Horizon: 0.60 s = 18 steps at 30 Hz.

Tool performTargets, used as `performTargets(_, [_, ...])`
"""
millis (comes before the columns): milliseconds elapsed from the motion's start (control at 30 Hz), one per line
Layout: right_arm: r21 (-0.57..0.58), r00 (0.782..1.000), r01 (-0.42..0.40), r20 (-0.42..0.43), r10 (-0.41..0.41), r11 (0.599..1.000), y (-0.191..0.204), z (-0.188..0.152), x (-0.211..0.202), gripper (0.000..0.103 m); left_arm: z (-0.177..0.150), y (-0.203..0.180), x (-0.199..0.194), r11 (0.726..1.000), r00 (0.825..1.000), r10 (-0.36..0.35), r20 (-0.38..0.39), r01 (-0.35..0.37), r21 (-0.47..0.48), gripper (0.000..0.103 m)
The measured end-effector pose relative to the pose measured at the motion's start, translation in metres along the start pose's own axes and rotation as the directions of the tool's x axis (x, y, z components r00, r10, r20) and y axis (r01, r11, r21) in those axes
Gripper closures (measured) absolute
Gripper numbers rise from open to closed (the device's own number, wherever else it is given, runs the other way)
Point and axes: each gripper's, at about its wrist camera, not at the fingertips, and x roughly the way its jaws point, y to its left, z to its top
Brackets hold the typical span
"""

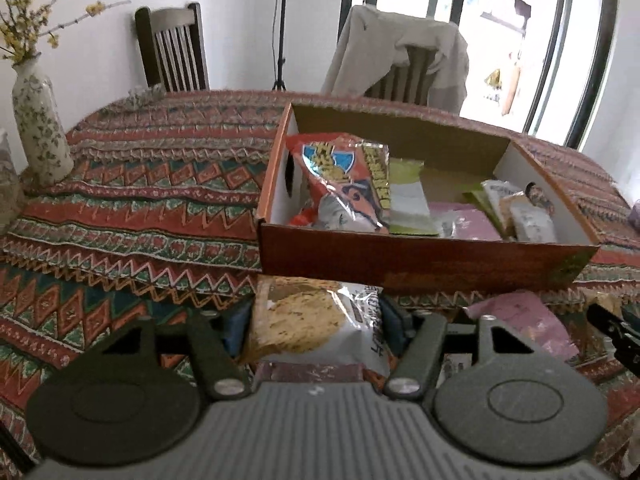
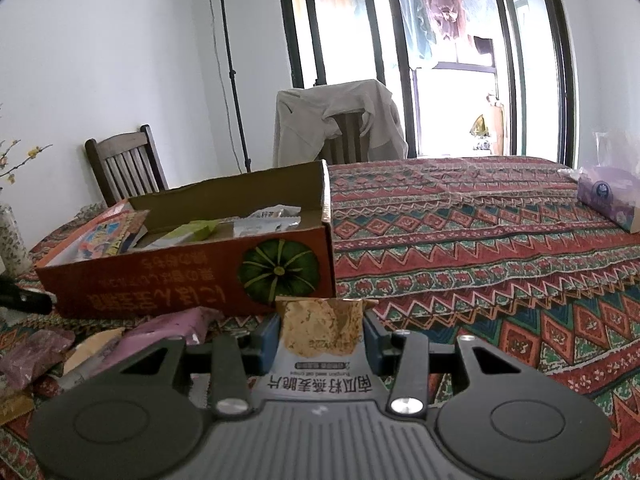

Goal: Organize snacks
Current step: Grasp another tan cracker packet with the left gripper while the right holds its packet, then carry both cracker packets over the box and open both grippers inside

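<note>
An open orange cardboard box (image 1: 420, 264) with a pumpkin print (image 2: 280, 268) stands on the patterned tablecloth. Inside it lie a red snack bag (image 1: 340, 176), green packets (image 1: 408, 200) and a purple packet (image 1: 468, 220). My left gripper (image 1: 316, 320) is just in front of the box, shut on a white cracker packet (image 1: 304, 320) that its blue pads press from both sides. My right gripper (image 2: 322, 336) is before the box's right corner, shut on a similar cracker packet (image 2: 320, 320). Loose pink packets (image 2: 168, 328) and a dark purple one (image 2: 32, 356) lie on the cloth near the box.
A flowered vase (image 1: 38, 128) stands at the table's left. A purple tissue box (image 2: 608, 200) sits at the far right. Two chairs (image 1: 176, 52), one draped with a pale jacket (image 1: 400, 52), and a lamp stand (image 2: 232, 72) are behind the table.
</note>
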Motion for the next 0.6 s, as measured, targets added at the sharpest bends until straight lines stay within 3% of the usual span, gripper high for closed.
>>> performTargets(267, [-0.075,0.997,0.006,0.076,0.000,0.997,0.014,0.004,-0.017,0.061,0.002,-0.012,-0.025,0.997,0.993,-0.076,0.090,0.078,-0.010,0.038])
performTargets(600, [-0.185,0.983,-0.033,0.174,0.066,0.982,0.048,0.049,-0.027,0.060,0.021,-0.043,-0.023,0.988,0.971,-0.153,0.185,0.151,0.024,0.038])
